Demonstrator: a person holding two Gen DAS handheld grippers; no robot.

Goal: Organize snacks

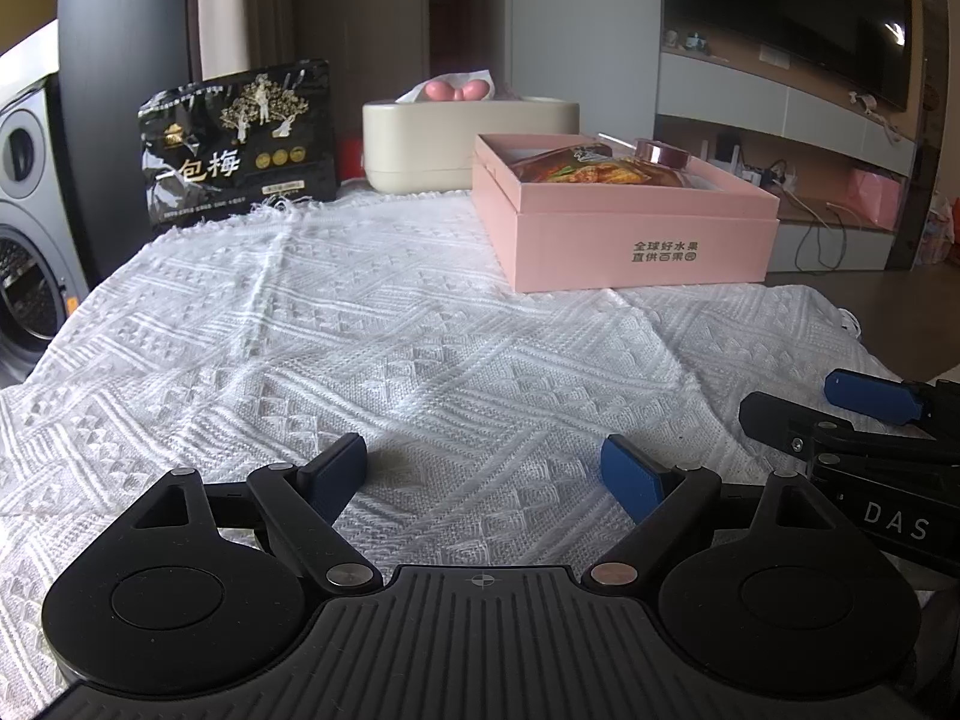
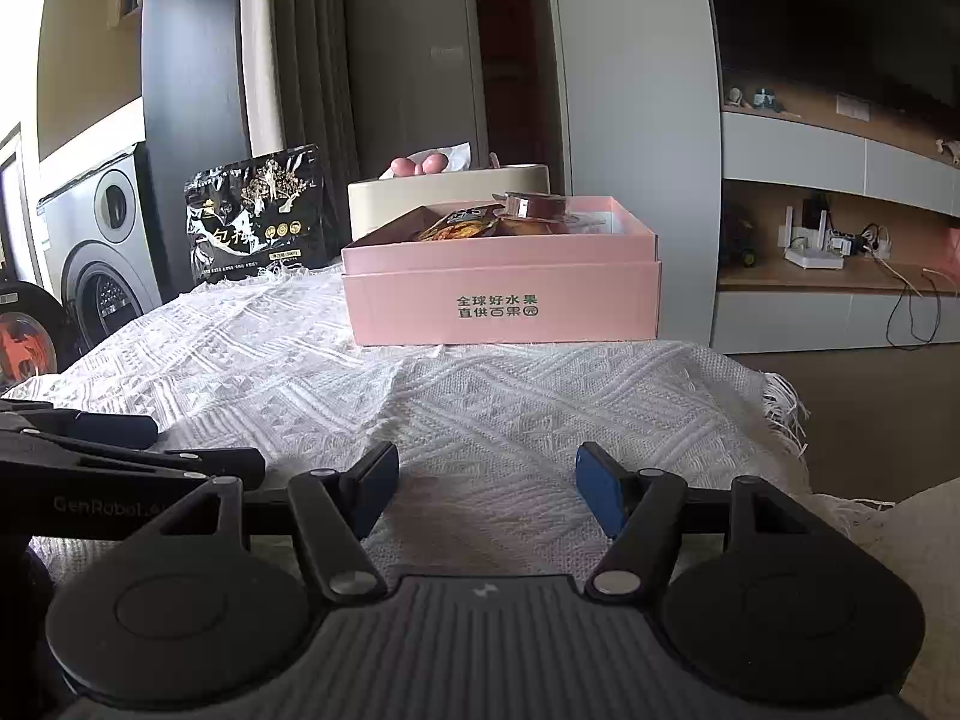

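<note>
A pink box (image 1: 636, 240) (image 2: 504, 294) sits at the far right of the white knitted cloth (image 1: 372, 336) (image 2: 480, 414). Inside it lie an orange snack packet (image 1: 594, 171) (image 2: 462, 228) and a jar with a pink lid (image 1: 660, 153) (image 2: 534, 204). A black snack bag (image 1: 240, 144) (image 2: 258, 216) stands upright at the far left of the cloth. My left gripper (image 1: 483, 474) is open over bare cloth near the front, holding nothing. My right gripper (image 2: 486, 495) is open too, empty, beside the left one and well short of the box.
A cream tissue box (image 1: 468, 138) (image 2: 444, 198) with pink balls on top stands behind the pink box. A washing machine (image 1: 27, 240) (image 2: 102, 240) is off to the left. The cloth's fringed right edge (image 2: 780, 408) drops to the floor. Shelving and a TV fill the right.
</note>
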